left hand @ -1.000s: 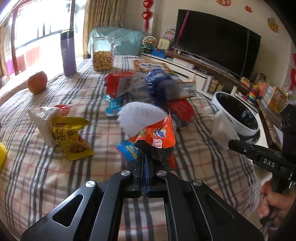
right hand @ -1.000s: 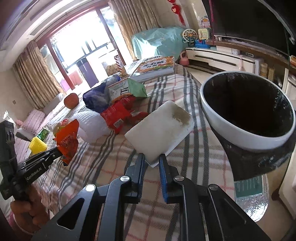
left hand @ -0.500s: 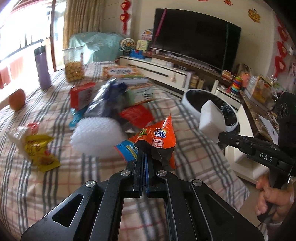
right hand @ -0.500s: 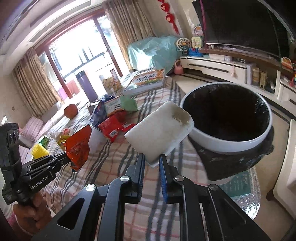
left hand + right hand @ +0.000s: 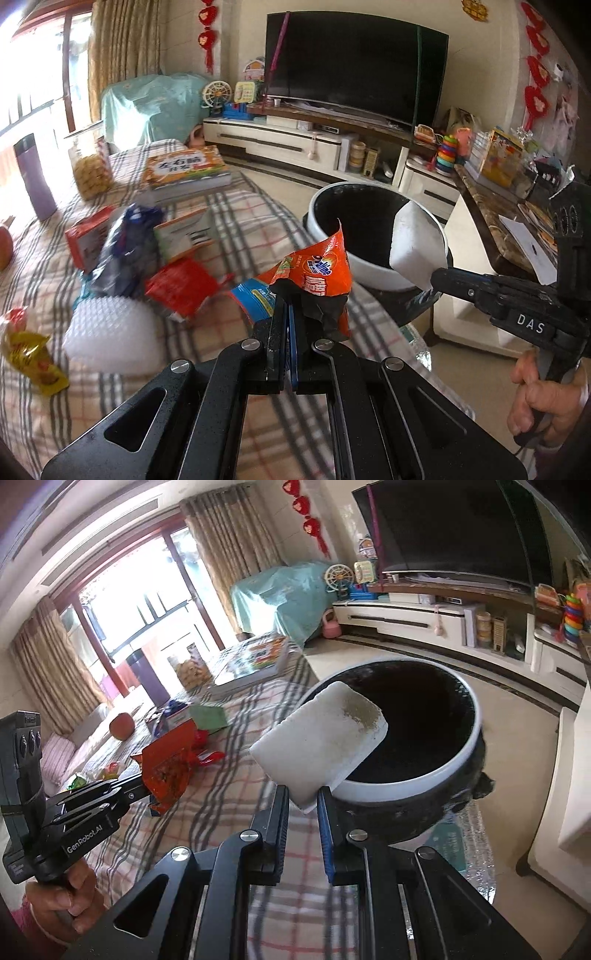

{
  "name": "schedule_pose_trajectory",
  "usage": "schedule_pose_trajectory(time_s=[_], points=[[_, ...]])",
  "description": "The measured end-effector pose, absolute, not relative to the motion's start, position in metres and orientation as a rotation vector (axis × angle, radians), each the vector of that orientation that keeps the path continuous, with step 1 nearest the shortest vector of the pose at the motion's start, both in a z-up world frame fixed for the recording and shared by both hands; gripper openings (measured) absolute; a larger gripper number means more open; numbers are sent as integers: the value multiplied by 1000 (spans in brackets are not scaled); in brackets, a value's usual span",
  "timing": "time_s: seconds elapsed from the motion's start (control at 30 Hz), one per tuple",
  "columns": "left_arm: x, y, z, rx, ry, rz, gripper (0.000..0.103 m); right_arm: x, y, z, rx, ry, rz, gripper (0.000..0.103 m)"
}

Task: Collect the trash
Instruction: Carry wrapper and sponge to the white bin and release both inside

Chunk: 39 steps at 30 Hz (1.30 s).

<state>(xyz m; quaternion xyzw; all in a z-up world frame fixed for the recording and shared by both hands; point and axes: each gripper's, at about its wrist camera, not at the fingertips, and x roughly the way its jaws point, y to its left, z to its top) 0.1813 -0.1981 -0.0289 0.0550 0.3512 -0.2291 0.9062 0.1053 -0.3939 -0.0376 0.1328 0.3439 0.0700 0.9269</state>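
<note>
The left hand-held gripper (image 5: 286, 314) clamps an orange wrapper (image 5: 317, 273) above the plaid surface (image 5: 229, 332), near the bin (image 5: 369, 273). The right hand-held gripper (image 5: 303, 801) grips a white foam block (image 5: 317, 746) at the bin's rim.

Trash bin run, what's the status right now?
Left gripper shut on orange wrapper. Right gripper shut on white foam block, at bin rim. Nothing in the way.

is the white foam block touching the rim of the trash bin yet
Cannot tell. In the right wrist view the white foam block, clamped in the right gripper, overlaps the trash bin rim, with no clear contact or gap.
</note>
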Motion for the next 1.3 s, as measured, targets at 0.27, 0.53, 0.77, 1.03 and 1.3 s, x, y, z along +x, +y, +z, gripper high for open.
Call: schedule_pose_trajectory(time_s=[0.27, 0.53, 0.77, 1.03, 1.3], points=[[197, -230, -24, 148, 717, -496, 1, 116, -420, -36, 278, 706, 111, 16], [218, -258, -23, 174, 720, -518, 1, 130, -439, -35, 274, 708, 90, 16], [239, -284, -25, 196, 730, -532, 1, 142, -454, -37, 271, 716, 83, 16], [255, -303, -33, 216, 753, -546, 1, 154, -463, -40, 261, 728, 78, 16], [267, -314, -42, 219, 795, -553, 1, 163, -470, -44, 253, 745, 77, 16]])
